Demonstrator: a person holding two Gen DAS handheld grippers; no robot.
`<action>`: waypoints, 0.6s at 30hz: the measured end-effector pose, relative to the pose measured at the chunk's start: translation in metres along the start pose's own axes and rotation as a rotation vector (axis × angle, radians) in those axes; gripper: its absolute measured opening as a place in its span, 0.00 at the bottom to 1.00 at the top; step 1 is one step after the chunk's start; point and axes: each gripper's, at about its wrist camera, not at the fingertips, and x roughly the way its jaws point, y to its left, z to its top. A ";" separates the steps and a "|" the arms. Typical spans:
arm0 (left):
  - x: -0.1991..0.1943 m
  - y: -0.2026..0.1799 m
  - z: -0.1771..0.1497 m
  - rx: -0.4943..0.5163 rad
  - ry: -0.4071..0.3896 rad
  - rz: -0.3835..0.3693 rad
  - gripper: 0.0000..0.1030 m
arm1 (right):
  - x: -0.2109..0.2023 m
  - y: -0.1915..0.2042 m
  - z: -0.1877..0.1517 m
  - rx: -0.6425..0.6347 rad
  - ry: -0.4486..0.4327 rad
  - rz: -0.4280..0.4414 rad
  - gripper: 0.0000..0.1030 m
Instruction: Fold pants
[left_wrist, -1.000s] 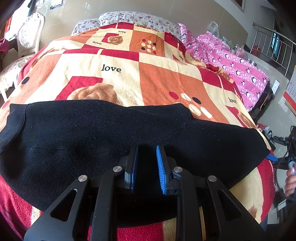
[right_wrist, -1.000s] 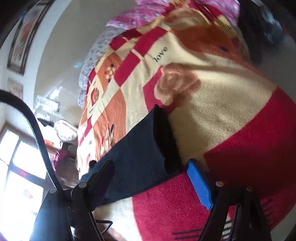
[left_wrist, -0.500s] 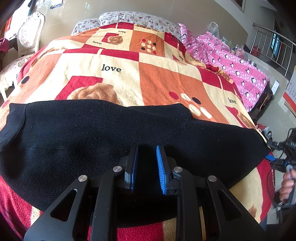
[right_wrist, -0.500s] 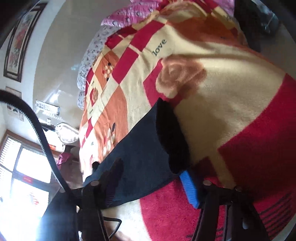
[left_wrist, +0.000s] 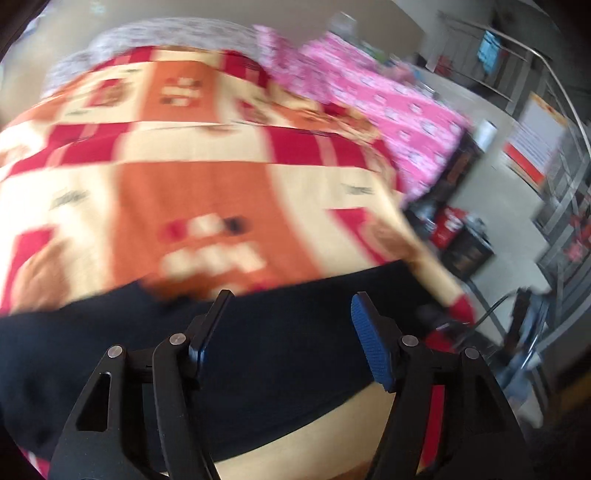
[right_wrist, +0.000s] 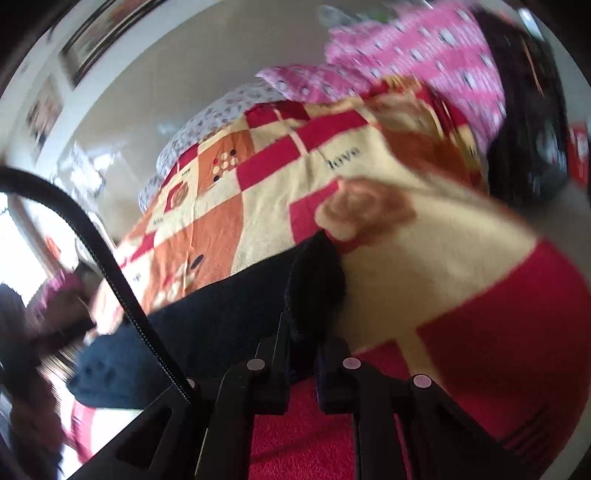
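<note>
The black knitted pants lay spread flat across the near edge of the bed, on the fleece blanket of red, orange and cream squares. The left gripper hung over the cloth with its blue-padded fingers spread wide, grasping nothing. The right gripper was clenched on the end of the pants, a bunched fold of black knit standing up between its jaws.

Both views were smeared with motion, so how deep that bite went could not be told. If only the top layer was caught, a pull would probably drag one layer over the other and leave the fold crooked. With just one end held and the left side free, the soft knit seemed likely to sag or twist, and the plush blanket might grip and ruck the cloth beneath.
</note>
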 end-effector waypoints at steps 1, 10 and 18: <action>0.014 -0.016 0.012 0.024 0.053 -0.031 0.63 | -0.001 0.009 0.000 -0.062 -0.022 -0.025 0.09; 0.109 -0.092 0.045 0.167 0.357 -0.122 0.63 | 0.001 0.079 -0.026 -0.540 -0.143 -0.174 0.09; 0.114 -0.101 0.040 0.226 0.370 -0.091 0.63 | 0.003 0.094 -0.041 -0.684 -0.180 -0.197 0.09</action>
